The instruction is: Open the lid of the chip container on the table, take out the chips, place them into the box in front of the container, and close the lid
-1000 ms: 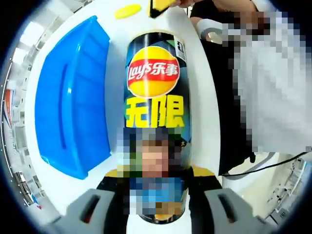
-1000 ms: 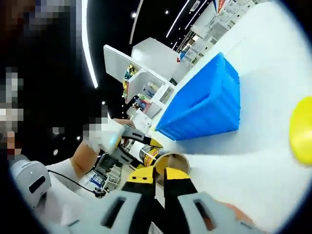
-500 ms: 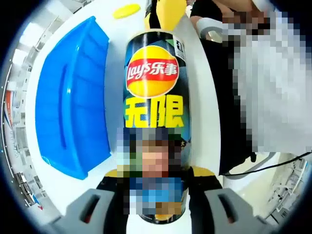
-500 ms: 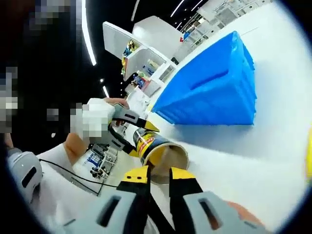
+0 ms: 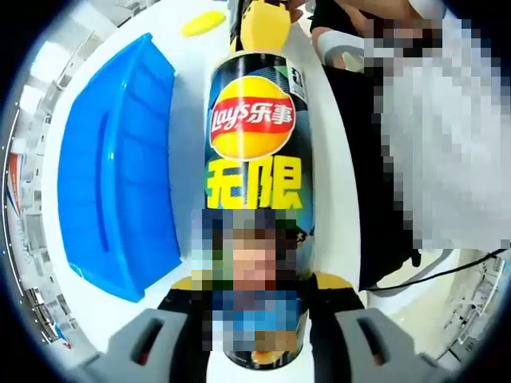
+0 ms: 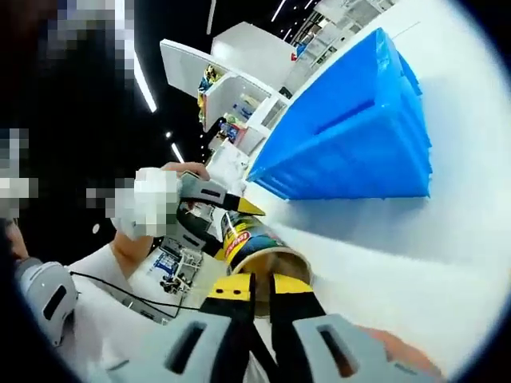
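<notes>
From my left gripper view, the chip container (image 5: pixel 257 191) runs straight up the middle of the picture, lying along the white bench (image 5: pixel 192 96), its lower end between the jaws of my left gripper (image 5: pixel 257 339), which is closed around it. The blue box (image 5: pixel 120 171) sits just beside the container on the bench; I cannot see inside it. A yellow lid (image 5: pixel 202 22) lies on the bench past the box, apart from the container. At the container's far end the yellow tips of my right gripper (image 5: pixel 262 24) show.

In my right gripper view, the container's open mouth (image 6: pixel 275 267) sits right at the tips of the right gripper (image 6: pixel 259 287), whose jaws are nearly together; I cannot tell whether they hold anything, nor what is inside the container. The blue box stands beyond, well apart.
</notes>
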Motion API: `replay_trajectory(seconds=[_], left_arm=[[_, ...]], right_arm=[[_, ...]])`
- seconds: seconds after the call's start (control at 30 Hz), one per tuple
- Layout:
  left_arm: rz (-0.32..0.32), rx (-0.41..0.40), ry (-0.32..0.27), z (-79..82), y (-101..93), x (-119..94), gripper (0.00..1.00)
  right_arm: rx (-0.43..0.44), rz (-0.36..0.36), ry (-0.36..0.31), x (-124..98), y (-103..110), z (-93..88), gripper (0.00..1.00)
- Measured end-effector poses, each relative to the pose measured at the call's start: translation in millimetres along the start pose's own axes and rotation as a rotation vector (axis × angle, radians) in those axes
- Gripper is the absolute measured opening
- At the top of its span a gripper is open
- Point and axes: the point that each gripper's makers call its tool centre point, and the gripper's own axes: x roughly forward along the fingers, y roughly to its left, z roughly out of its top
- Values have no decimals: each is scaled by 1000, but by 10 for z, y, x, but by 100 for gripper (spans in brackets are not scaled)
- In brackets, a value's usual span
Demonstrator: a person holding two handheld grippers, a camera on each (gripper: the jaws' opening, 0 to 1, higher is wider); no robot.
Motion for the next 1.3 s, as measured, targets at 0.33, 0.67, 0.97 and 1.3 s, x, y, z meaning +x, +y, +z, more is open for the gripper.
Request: replay_trajectory(seconds=[0.33, 0.67, 0.97, 1.3], left_arm=[[-4, -7, 10, 10, 10, 15, 48], [5, -4, 6, 8, 12, 28, 49], [6, -6, -12, 1, 17, 31, 49], [19, -10, -3, 8, 27, 35, 49]], right_arm=[[109, 10, 13, 27, -20, 13, 4], [120, -71, 36, 2, -68, 57, 0], [85, -144, 64, -58, -121, 92, 0], [11, -240, 60, -139, -174, 125, 0]])
